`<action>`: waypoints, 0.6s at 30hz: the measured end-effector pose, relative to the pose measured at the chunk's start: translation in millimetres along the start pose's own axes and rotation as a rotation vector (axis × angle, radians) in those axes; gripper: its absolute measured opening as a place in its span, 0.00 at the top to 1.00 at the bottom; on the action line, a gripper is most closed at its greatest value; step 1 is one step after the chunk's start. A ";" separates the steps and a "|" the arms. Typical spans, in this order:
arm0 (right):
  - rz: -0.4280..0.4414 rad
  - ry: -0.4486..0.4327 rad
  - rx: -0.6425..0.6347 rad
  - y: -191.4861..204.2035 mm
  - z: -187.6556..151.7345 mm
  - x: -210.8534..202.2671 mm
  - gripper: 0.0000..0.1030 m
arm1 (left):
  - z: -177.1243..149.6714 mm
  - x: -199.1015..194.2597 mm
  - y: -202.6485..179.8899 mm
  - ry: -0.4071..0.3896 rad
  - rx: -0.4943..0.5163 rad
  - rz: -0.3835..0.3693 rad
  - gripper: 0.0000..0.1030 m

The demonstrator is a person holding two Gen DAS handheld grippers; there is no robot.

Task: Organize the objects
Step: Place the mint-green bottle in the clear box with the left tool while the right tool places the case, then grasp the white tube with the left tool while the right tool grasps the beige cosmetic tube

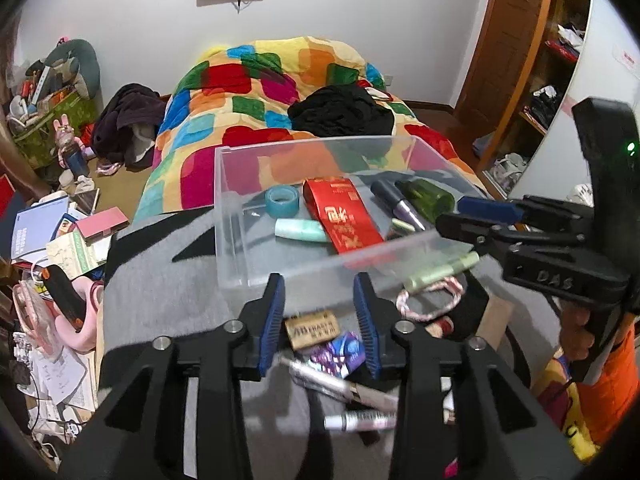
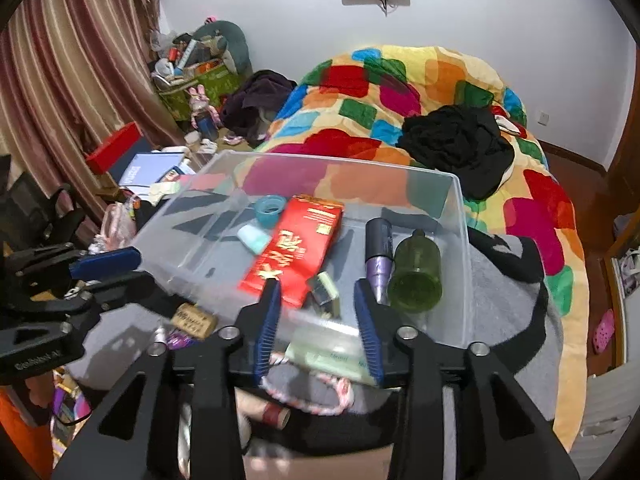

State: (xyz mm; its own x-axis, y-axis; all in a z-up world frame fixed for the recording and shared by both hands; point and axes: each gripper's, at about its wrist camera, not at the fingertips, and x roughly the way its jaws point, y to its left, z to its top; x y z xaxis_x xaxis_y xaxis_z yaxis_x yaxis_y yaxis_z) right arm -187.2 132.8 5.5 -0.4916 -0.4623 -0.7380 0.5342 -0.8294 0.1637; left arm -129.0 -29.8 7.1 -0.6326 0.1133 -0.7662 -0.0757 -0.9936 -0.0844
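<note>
- Cluttered bedroom, a bed under a patchwork quilt [image 1: 256,92] of bright colours at the far side; in the foreground, a grey-and-black blanket [image 1: 160,276] carries a clear plastic storage bin [image 1: 236,256] and a scatter of small items.
- Already lying in the bin: a flat red printed packet [image 1: 340,216], a blue roll of tape [image 1: 282,200], a mint-green tube [image 1: 300,231], a dark green glass bottle [image 2: 416,272] and a purple-tipped dark cylinder [image 2: 378,256].
- Left gripper [image 1: 320,320] hovers near the bin's near wall, jaws partly apart and holding nothing, above a tan rectangular eraser [image 1: 312,328], a purple foil wrapper [image 1: 340,354] and two silver marker pens [image 1: 340,388].
- Right gripper [image 2: 318,328] stands likewise part-open and empty over a pale green squeeze tube [image 2: 332,356] and a red-and-white braided cord loop [image 2: 312,400], both just outside the bin.
- Handling, as judged: the squeeze tube looks light and soft, apt to dent or slip; best taken across its middle. The pens are stiff and may roll; the cord is limp and would sag. The glass bottle is likely the fragile piece.
</note>
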 end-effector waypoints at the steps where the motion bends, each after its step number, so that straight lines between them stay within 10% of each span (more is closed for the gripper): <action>1: 0.005 -0.004 -0.004 0.6 -2.0 -3.4 0.62 | -3.7 -2.2 -1.0 -0.003 0.005 0.005 0.60; 9: 0.027 -0.007 -0.062 19.6 -40.4 -24.6 0.53 | -36.8 -8.5 -12.5 0.001 0.029 0.031 0.43; 18: 0.041 0.067 -0.111 16.4 -89.5 -24.8 0.48 | -69.5 16.3 -11.7 0.087 -0.018 -0.101 0.43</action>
State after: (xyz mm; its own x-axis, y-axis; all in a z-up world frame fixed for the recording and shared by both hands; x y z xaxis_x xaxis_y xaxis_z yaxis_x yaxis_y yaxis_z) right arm -104.7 158.7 -32.0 -0.4225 -0.4699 -0.7750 0.6275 -0.7687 0.1239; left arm -84.9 -16.6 -48.7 -0.5534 0.2130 -0.8052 -0.1214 -0.9770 -0.1750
